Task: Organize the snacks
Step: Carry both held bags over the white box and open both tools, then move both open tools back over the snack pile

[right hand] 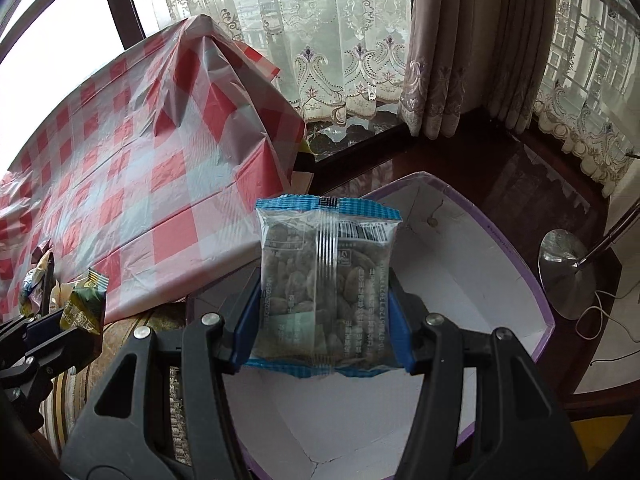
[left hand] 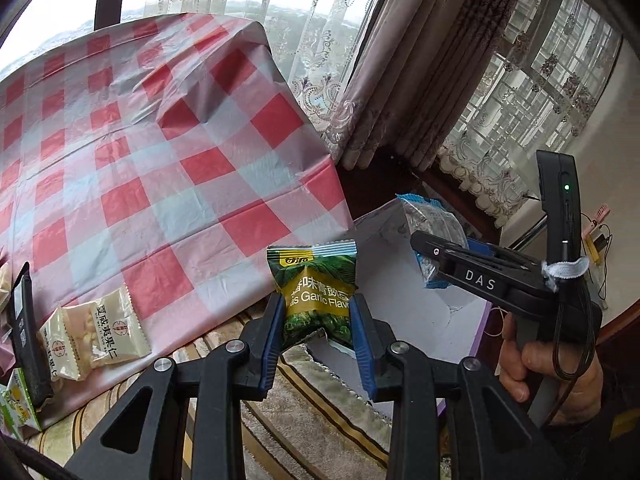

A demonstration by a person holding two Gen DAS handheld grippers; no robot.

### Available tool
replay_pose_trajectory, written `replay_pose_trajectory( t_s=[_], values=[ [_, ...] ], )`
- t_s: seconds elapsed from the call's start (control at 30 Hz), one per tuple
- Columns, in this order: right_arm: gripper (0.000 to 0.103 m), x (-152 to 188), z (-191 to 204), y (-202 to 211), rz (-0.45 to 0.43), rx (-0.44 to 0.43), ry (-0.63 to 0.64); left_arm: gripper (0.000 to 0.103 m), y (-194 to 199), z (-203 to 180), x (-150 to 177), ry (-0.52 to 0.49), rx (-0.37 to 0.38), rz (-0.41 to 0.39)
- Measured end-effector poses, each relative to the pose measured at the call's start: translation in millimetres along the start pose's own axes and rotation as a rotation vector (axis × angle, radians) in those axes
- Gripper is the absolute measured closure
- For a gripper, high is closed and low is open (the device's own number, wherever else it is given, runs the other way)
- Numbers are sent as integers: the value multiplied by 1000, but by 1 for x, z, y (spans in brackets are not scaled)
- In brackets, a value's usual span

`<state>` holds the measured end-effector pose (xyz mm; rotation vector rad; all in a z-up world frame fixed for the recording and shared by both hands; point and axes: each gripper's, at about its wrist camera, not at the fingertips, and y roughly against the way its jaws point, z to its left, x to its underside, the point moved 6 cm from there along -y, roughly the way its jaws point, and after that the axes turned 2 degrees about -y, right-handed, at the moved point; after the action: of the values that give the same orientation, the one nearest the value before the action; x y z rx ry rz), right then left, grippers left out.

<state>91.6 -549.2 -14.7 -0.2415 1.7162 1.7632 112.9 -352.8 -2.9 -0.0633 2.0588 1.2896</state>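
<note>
My left gripper [left hand: 318, 320] is shut on a green garlic-flavour pea packet [left hand: 314, 284], held upright over the edge of a white, purple-rimmed box [left hand: 460, 320]. My right gripper [right hand: 324, 320] is shut on a clear, blue-edged nut packet [right hand: 326, 276] above the same box [right hand: 460, 260], whose inside looks bare. In the left wrist view the right gripper [left hand: 424, 258] and its blue packet [left hand: 428, 216] hang to the right. In the right wrist view the left gripper [right hand: 60, 326] with the green packet [right hand: 86, 306] sits at the lower left.
A red-and-white checked tablecloth [left hand: 160, 140] covers the table. On its near edge lie cream snack packets [left hand: 96, 332], a black wrapper [left hand: 28, 340] and a yellow-green packet [left hand: 16, 404]. Striped upholstery [left hand: 304, 420] sits between table and box. Lace curtains [right hand: 320, 40] and a lamp base [right hand: 568, 272] stand beyond.
</note>
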Motion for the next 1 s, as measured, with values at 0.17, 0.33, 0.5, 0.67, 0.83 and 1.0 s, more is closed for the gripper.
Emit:
replay_pose_trajectory(
  t_s=[0.17,0.33,0.5,0.67,0.83,1.0],
  values=[
    [43,5,-20,-3,20,21,-31,69,-14,-21,5,-39,31,43],
    [42,0,-30,2,7,45,-47,67,-22,-32,6,-53,69,70],
    [36,-7,-27,7,-14,43,-43,67,-27,-30,8,-44,62,92],
    [33,-10,-18,12,-31,34,-25,67,-24,-27,7,-35,55,80],
    [32,-10,-9,15,-36,15,-10,67,-21,-25,7,-32,47,70],
    [31,-11,3,18,-35,3,13,67,-16,-19,6,-18,37,54]
  ],
)
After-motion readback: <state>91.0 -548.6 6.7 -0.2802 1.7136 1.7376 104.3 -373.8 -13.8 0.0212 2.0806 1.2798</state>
